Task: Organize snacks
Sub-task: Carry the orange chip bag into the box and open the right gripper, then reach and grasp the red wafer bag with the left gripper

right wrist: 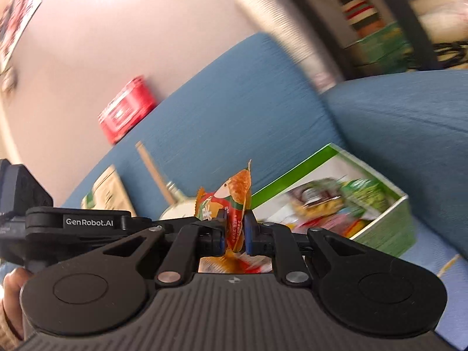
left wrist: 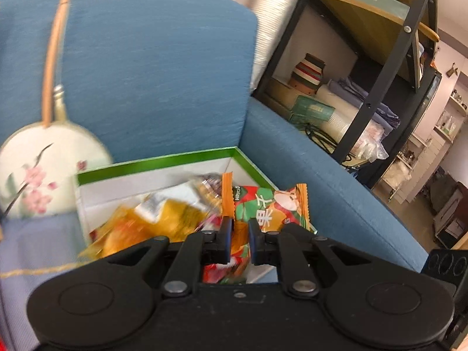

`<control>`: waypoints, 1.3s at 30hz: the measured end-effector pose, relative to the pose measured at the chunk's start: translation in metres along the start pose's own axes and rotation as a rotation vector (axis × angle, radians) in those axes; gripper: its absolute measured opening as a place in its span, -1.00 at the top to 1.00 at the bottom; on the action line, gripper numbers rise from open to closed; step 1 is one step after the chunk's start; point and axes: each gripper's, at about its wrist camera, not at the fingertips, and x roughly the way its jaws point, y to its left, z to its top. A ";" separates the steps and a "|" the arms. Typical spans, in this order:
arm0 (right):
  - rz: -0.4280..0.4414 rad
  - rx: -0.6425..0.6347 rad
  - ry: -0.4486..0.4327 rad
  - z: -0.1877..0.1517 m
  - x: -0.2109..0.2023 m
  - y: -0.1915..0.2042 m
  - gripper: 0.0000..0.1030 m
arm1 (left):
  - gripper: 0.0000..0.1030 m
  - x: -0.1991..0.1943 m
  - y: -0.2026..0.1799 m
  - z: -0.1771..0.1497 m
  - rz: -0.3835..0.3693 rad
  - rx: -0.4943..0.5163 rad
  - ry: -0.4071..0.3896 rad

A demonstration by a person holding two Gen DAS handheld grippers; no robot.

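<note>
In the left wrist view my left gripper (left wrist: 240, 234) is shut on a green, red and orange snack packet (left wrist: 272, 207) with crimped orange ends. It hangs just in front of a white box with a green rim (left wrist: 158, 165) that holds several blurred snack packets. In the right wrist view my right gripper (right wrist: 235, 231) is shut on an orange and red snack packet (right wrist: 234, 193) that stands up between the pads. The same box (right wrist: 292, 175) lies to its right on the sofa seat. The left gripper's black body (right wrist: 73, 222) shows at the left, with a hand (right wrist: 11, 289) below it.
The box rests on a blue sofa (left wrist: 146, 73) beside its armrest (left wrist: 321, 175). A round painted fan with a wooden handle (left wrist: 44, 172) leans on the backrest left of the box. A dark metal shelf (left wrist: 365, 87) with cloths and boxes stands behind the armrest. A red tin (right wrist: 125, 108) sits atop the sofa back.
</note>
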 end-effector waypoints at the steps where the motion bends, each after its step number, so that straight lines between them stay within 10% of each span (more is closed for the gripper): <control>1: -0.009 0.007 -0.006 0.002 0.001 -0.003 0.57 | 1.00 0.005 -0.002 0.003 -0.002 0.007 -0.002; 8: -0.160 -0.048 -0.020 -0.001 0.018 -0.008 0.37 | 1.00 0.032 -0.001 0.007 0.030 0.038 0.011; 11: -0.315 -0.158 0.063 -0.012 0.033 -0.005 -0.48 | -1.00 0.030 0.001 -0.001 0.107 0.043 -0.026; 15: -0.259 -0.172 -0.011 -0.011 0.023 0.001 -0.84 | -1.00 0.019 0.006 -0.006 0.110 0.037 -0.039; 39: -0.110 -0.272 0.080 -0.038 0.011 0.049 -1.00 | -1.00 -0.086 0.067 -0.063 0.225 -0.124 -0.054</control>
